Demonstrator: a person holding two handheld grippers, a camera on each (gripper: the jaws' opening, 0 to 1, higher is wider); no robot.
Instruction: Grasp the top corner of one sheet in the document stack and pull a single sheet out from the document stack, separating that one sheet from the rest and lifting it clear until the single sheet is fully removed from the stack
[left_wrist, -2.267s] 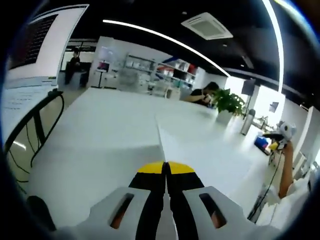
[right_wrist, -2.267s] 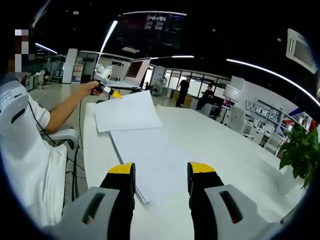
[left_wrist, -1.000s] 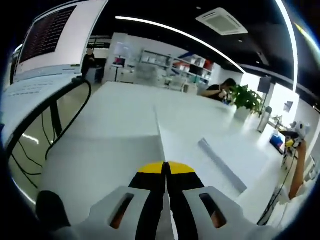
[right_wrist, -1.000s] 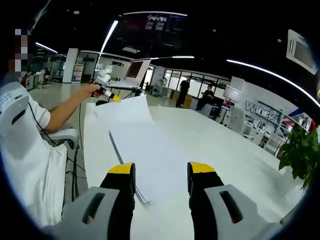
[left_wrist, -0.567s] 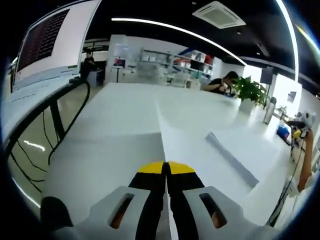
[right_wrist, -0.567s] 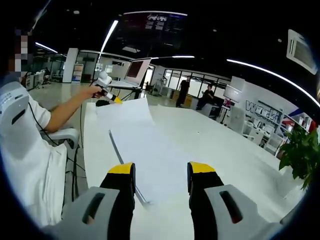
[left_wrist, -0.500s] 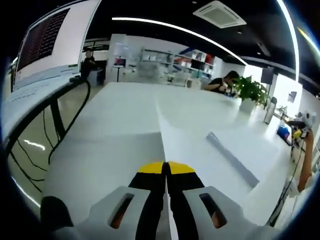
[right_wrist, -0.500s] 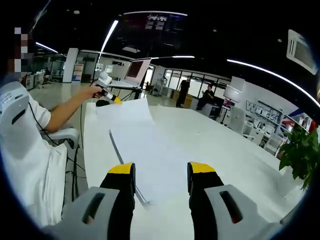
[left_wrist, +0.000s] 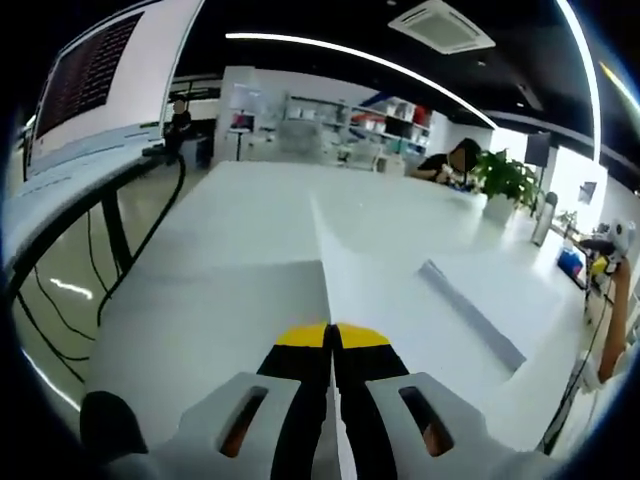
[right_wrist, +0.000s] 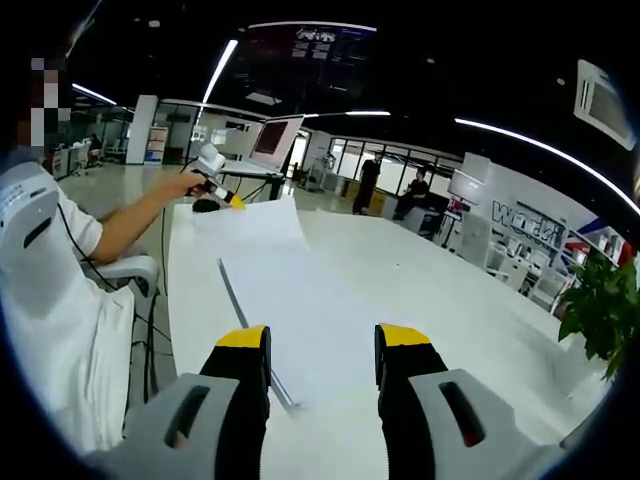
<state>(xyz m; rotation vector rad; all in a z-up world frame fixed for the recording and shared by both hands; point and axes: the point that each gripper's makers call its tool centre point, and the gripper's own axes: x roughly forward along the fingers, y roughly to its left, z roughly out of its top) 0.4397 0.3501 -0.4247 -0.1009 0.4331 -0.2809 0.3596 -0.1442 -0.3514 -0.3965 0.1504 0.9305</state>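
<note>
In the right gripper view, a hand holds my left gripper (right_wrist: 232, 200) at the table's far left, shut on the top corner of a single white sheet (right_wrist: 250, 222). That sheet hangs lifted beyond the document stack (right_wrist: 300, 300). My right gripper (right_wrist: 320, 345) stands open just over the stack's near end, with nothing between its jaws. In the left gripper view the left gripper (left_wrist: 333, 338) is shut, and the sheet (left_wrist: 250, 320) spreads forward from the jaws, nearly edge-on. The stack (left_wrist: 470, 310) lies to the right, showing a grey side edge.
The long white table (right_wrist: 430, 290) runs ahead with open surface to the right. A person's sleeve and body (right_wrist: 60, 300) sit at the left. A monitor (left_wrist: 90, 80) and cables (left_wrist: 110, 230) stand left of the table. A potted plant (left_wrist: 505, 185) and several people are far off.
Since 2.3 s ago the left gripper has carried the sheet farther from the stack and its free end hangs lower. Over the last half second almost nothing moves. The right gripper stays still.
</note>
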